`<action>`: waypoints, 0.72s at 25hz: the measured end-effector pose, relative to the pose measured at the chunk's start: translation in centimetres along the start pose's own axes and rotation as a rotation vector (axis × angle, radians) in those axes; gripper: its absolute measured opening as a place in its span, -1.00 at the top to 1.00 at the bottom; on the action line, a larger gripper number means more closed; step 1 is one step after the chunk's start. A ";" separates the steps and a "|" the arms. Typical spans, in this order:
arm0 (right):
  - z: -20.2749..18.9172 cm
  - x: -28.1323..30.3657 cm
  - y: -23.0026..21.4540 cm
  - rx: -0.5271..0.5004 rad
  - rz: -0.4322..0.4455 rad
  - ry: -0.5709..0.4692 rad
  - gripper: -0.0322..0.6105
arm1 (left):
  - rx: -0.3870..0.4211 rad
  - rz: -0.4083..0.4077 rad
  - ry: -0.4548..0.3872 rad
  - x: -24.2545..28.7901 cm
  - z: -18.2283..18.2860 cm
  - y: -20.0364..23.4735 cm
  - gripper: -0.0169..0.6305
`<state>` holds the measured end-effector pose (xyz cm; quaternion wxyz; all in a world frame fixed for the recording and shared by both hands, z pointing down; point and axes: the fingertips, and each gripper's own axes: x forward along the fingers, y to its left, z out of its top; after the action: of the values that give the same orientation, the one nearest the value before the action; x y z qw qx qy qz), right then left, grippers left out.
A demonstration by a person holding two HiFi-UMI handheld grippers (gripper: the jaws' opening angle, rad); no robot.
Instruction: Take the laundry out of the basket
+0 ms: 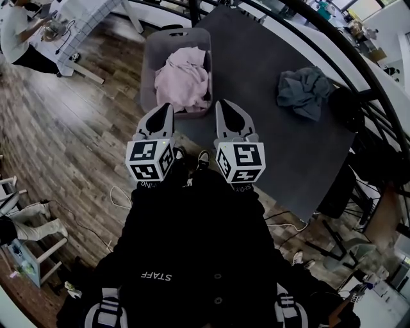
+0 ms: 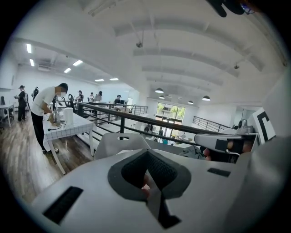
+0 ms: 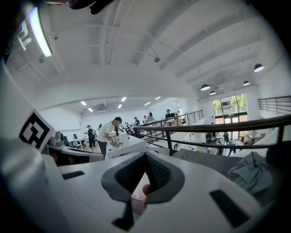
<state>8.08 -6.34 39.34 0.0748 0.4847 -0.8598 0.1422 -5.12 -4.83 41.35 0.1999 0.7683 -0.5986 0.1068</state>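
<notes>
A grey laundry basket [image 1: 152, 51] stands on the wooden floor against the left edge of a dark grey table [image 1: 256, 57]. Pink laundry [image 1: 186, 80] is heaped inside it. A grey-blue garment [image 1: 306, 91] lies crumpled on the table's right part and shows again as the grey-blue garment [image 3: 250, 175] in the right gripper view. My left gripper [image 1: 168, 106] and right gripper [image 1: 221, 102] are held side by side, both shut and empty, tips just short of the basket's near rim. In the left gripper view the basket [image 2: 117, 143] rises beyond the shut jaws.
A person [image 1: 19, 35] works at a white checked table [image 1: 83, 19] at the far left. A black railing [image 1: 362, 73] runs behind the dark table. Cables [image 1: 122, 198] lie on the floor by my feet. A white stool [image 1: 32, 250] stands at the lower left.
</notes>
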 end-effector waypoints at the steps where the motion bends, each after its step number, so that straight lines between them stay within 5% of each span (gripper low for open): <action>1: -0.3 0.3 0.0 0.008 0.000 0.007 0.86 | -0.004 0.001 0.005 0.3 0.0 0.2 0.95; 18: -2.1 7.3 -2.1 0.051 -0.077 0.125 0.86 | -0.022 -0.018 0.188 8.2 -0.8 4.3 0.95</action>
<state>6.05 -12.62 43.65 0.1213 0.5092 -0.8304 0.1911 -7.10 -12.56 46.20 0.2647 0.7580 -0.5714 0.1698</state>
